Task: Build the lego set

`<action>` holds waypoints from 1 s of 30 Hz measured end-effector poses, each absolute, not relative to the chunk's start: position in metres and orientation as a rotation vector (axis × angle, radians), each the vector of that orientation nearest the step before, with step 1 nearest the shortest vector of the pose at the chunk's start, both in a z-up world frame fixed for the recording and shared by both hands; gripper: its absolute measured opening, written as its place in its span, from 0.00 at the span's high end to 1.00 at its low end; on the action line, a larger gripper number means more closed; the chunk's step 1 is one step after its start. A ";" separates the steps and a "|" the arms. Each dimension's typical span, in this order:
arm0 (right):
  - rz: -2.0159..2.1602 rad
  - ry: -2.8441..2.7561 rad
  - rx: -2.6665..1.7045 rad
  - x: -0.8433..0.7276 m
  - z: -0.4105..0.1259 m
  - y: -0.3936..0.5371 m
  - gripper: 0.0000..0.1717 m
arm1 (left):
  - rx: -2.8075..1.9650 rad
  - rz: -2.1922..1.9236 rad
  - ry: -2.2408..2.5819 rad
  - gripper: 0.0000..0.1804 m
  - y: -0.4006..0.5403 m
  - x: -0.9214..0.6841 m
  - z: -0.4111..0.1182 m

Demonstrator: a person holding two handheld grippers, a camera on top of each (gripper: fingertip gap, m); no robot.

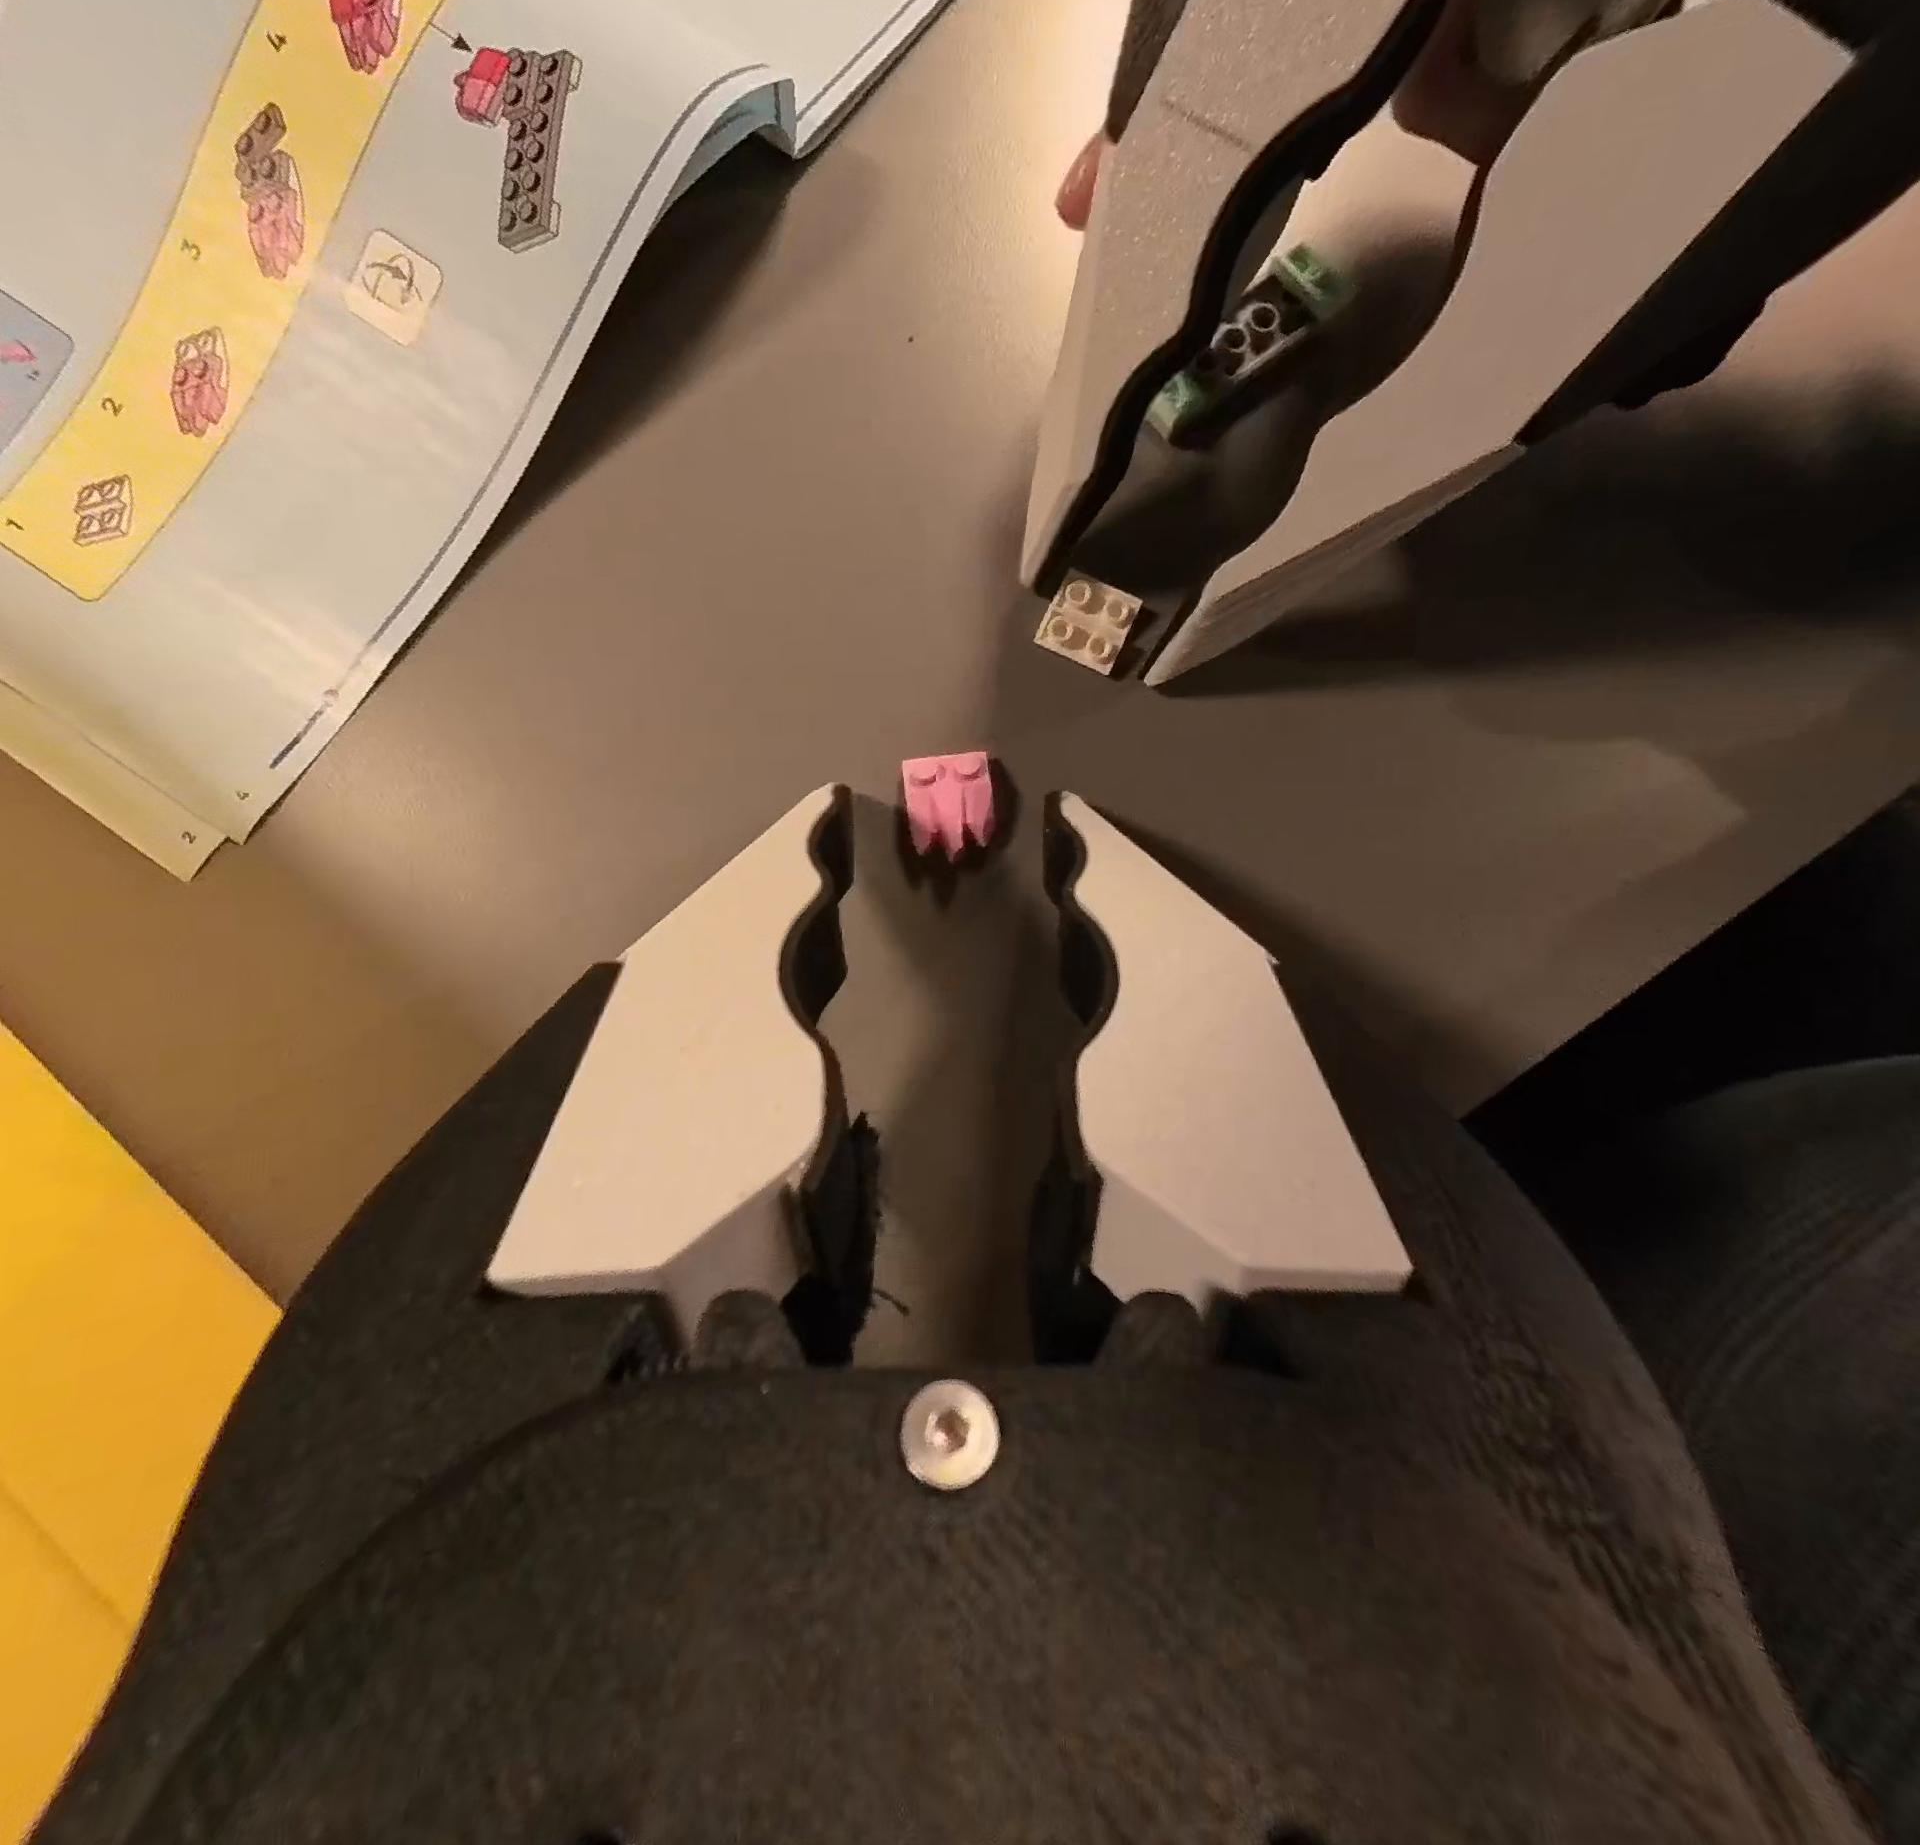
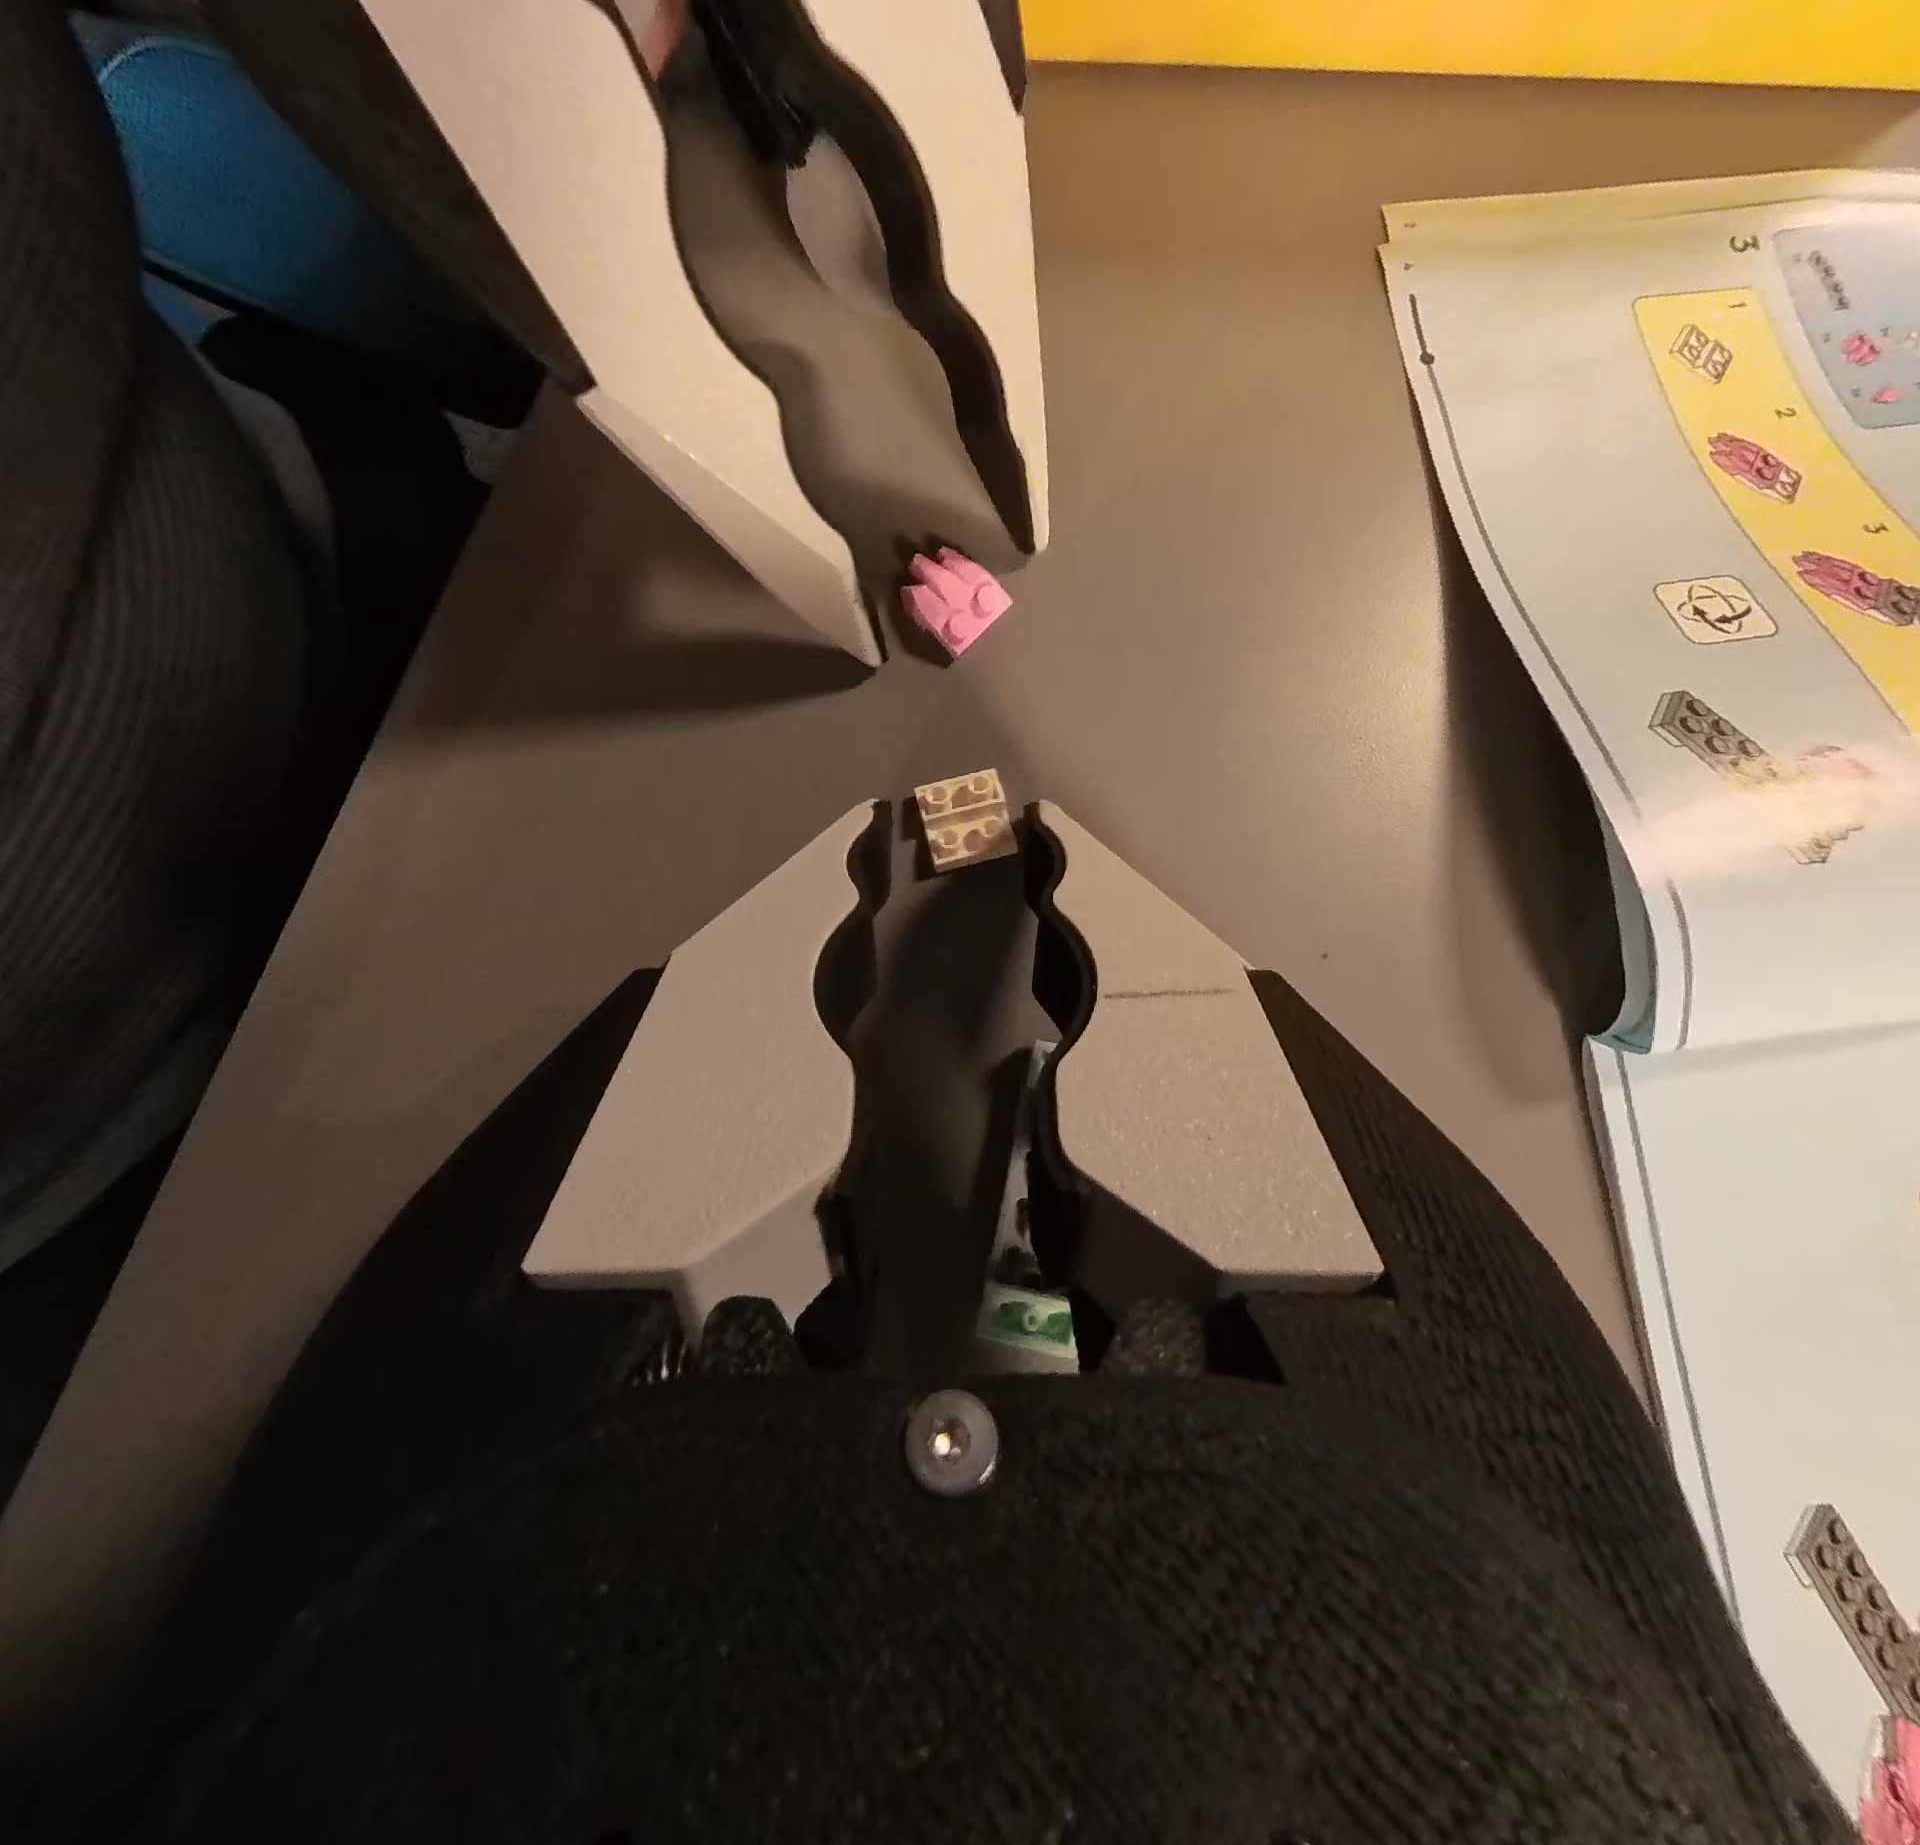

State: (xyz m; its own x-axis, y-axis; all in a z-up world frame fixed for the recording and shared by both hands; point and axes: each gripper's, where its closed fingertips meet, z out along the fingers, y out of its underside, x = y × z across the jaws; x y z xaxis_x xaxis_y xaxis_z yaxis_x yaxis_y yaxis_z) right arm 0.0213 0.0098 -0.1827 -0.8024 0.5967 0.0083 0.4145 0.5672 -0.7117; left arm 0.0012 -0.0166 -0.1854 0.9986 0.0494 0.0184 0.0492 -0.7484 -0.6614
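Note:
A small pink brick (image 1: pixel 948 806) with a toothed end lies on the dark table (image 1: pixel 727 548), between the fingertips of my left gripper (image 1: pixel 945 803). There is a gap on each side, so the gripper is open around it. The right wrist view shows the same pink brick (image 2: pixel 956 602) lying free between those fingers. A beige two-by-two brick (image 2: pixel 961 821) lies on the table between the fingertips of my right gripper (image 2: pixel 958 810). The pads stand close to it with a thin gap on both sides. The left wrist view shows the beige brick (image 1: pixel 1091 626) at that gripper's tips.
An open instruction booklet (image 1: pixel 312 289) lies to the left; it also shows in the right wrist view (image 2: pixel 1714 652). A grey brick with green pieces (image 1: pixel 1247 341) lies under the right gripper. A yellow surface (image 1: pixel 83 1328) borders the table. A person's fingertip (image 1: pixel 1081 180) rests by the right gripper. My hands' fingertips stand some 4 centimeters from each other.

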 end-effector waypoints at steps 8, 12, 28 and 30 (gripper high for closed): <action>1.074 -2.541 -0.841 0.024 -0.183 0.013 0.87 | -2.423 -0.038 -0.052 0.82 -0.017 0.006 -0.185; 1.076 -2.533 -0.841 0.023 -0.183 0.013 0.88 | -2.417 -0.013 -0.045 0.84 -0.016 0.005 -0.185; 1.075 -2.521 -0.832 0.022 -0.183 0.013 0.92 | -2.413 -0.014 -0.038 0.86 -0.016 0.006 -0.186; 1.070 -2.500 -0.825 0.019 -0.183 0.013 0.92 | -2.414 -0.014 -0.039 0.86 -0.016 0.006 -0.186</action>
